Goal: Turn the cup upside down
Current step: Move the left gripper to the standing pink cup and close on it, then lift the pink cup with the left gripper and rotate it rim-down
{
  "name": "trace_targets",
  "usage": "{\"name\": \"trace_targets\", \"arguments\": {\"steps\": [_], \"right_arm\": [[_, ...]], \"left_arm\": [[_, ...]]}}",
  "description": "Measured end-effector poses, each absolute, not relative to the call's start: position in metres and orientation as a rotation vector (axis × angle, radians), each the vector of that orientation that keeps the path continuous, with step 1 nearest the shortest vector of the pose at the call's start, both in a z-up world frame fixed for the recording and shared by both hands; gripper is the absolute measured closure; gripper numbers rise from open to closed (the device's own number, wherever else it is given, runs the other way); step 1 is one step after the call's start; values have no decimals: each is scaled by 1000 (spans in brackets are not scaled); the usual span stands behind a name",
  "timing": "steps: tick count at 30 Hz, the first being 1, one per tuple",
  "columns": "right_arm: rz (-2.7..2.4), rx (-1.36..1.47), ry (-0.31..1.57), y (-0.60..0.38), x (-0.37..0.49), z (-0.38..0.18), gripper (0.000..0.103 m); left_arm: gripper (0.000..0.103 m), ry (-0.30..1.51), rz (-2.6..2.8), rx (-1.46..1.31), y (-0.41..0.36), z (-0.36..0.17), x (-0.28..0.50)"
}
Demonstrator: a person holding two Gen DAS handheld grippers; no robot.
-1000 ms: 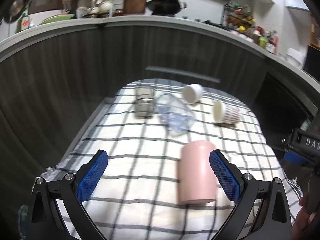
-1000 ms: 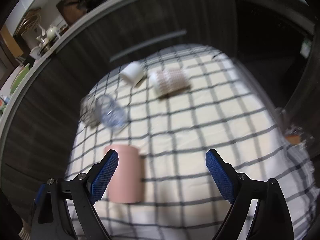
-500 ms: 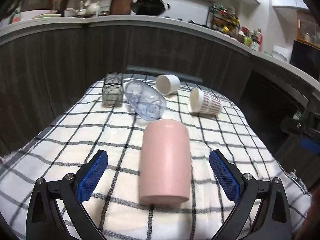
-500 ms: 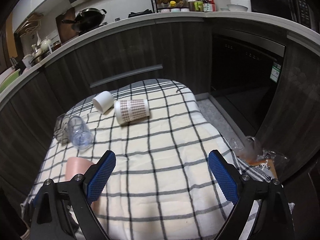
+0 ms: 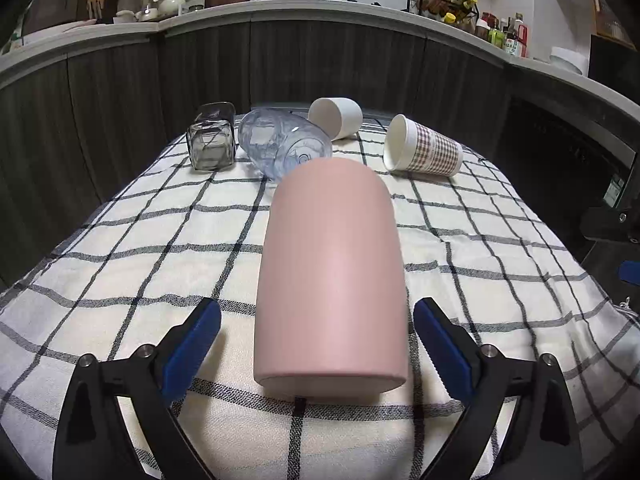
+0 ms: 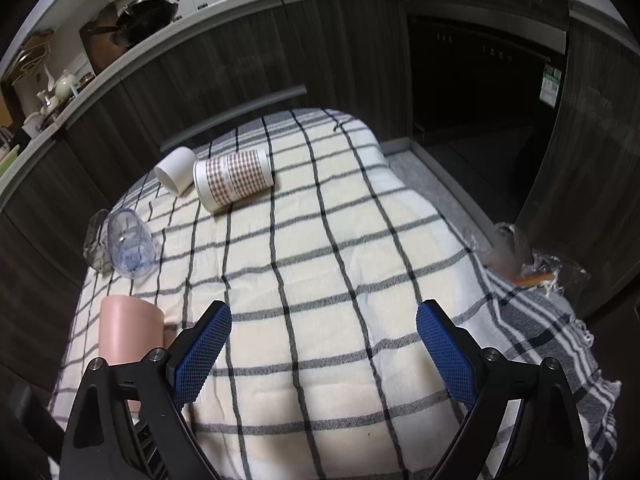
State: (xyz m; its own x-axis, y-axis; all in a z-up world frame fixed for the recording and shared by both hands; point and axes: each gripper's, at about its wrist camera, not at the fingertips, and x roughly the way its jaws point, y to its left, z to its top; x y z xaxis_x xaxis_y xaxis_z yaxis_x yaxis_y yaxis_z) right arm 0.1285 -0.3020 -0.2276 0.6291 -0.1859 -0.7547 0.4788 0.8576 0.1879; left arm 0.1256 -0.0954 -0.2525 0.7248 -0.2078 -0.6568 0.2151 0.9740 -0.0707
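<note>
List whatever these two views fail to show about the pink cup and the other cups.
- Pink cup mouth: left wrist view shows only its closed end and side; the far end faces away.
- Pink cup in right wrist view: lower part hidden behind the right tongs' left arm.
- Square glass: right wrist view, mostly behind the clear cup.
- White cup base: left wrist view, hidden behind the clear cup.

In the right wrist view, the left finger of the right gripper hid the lower part of the pink cup. The blue-tinted glass covered most of the square glass. The bottles on the counter were too small to read.
</note>
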Motion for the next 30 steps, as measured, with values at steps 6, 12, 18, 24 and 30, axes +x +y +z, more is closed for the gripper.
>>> {"name": "trace_targets", "arguments": {"steps": [6,12,18,24,30], "right_arm": [[-390,406,835,-304,132,-235,9],[-391,403,838,-302,132,-234,9],[-373,391,816,-295,132,-219,9],[-326,430,833,-289,139,-196,9],[-294,563,888,-296,159,-177,9]], "left_arm": [[37,715,-250,58,-102,-255,123],[37,715,-228,68,-99,-251,124],[37,853,-291,77,-94,-230,132],[37,1071,-336,191,-98,-195,144],[37,1400,-360,291,-106,-185,174]]}}
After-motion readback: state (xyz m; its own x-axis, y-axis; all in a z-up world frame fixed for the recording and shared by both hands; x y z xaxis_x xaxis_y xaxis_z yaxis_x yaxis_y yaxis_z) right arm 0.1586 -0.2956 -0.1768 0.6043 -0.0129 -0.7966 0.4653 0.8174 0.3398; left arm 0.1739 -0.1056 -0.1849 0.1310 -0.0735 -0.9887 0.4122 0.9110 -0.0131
